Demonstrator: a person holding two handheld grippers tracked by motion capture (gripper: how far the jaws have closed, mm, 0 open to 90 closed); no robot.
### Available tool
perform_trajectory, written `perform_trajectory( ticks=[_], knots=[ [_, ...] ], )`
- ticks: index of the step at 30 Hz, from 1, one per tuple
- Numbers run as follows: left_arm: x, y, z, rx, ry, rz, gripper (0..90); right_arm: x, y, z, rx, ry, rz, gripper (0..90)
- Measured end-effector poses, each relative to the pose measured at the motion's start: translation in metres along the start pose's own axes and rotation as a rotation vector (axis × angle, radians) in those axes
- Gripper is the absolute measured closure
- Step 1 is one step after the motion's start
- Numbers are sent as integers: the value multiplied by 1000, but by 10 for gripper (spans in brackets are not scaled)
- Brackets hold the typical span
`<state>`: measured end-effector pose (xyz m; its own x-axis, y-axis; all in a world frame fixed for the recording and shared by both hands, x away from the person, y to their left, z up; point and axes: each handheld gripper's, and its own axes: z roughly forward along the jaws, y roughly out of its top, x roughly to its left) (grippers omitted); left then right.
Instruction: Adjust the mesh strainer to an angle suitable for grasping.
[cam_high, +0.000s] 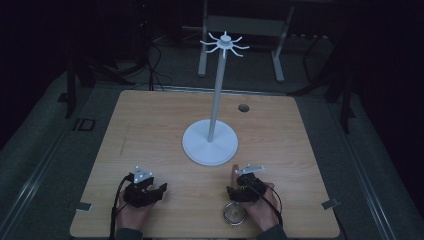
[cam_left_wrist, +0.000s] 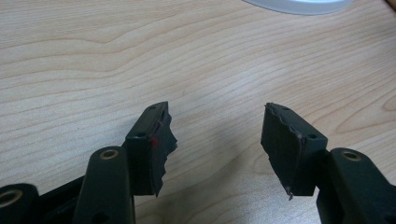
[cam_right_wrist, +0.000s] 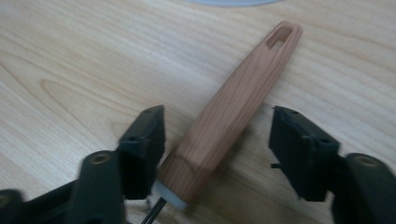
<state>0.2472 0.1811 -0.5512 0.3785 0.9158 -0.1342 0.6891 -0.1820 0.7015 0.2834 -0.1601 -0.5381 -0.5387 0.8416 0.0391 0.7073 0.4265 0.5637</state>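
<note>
Nearest the lens in the right gripper view, a wooden handle (cam_right_wrist: 233, 109) lies flat on the tabletop (cam_high: 150, 130) between the released jaws of the right claw (cam_right_wrist: 217, 149), untouched. It looks light, stiff and smooth, best pinched mid-handle. Its round strainer head (cam_high: 233, 213) at lower centre is dim; the left claw (cam_left_wrist: 217, 147) gapes empty.

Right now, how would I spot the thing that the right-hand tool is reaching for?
Start at the tall white stand in the middle of the wooden table, then look toward the near edge on its right. There lies a small strainer; its tapered wooden handle, with a slot at the tip, rests between the right gripper's open jaws.
</note>
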Motion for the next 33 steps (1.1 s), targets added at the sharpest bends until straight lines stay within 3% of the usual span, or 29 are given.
perform_trajectory(
  ticks=[3,5,8,14,23,33],
  knots=[
    [0,0,0,0,0,0,428,-1,1,-1,21,11,-2,479],
    [0,0,0,0,0,1,428,-5,3,-3,44,18,-8,565],
    [0,0,0,0,0,1,428,-8,3,-4,57,22,-9,579],
    [0,0,0,1,1,0,428,-13,6,-5,140,34,-55,592],
    [0,0,0,-1,0,-1,428,-10,11,-6,240,6,-129,587],
    [-1,0,1,1,1,-1,428,-17,12,-8,284,-5,-126,678]
  ],
)
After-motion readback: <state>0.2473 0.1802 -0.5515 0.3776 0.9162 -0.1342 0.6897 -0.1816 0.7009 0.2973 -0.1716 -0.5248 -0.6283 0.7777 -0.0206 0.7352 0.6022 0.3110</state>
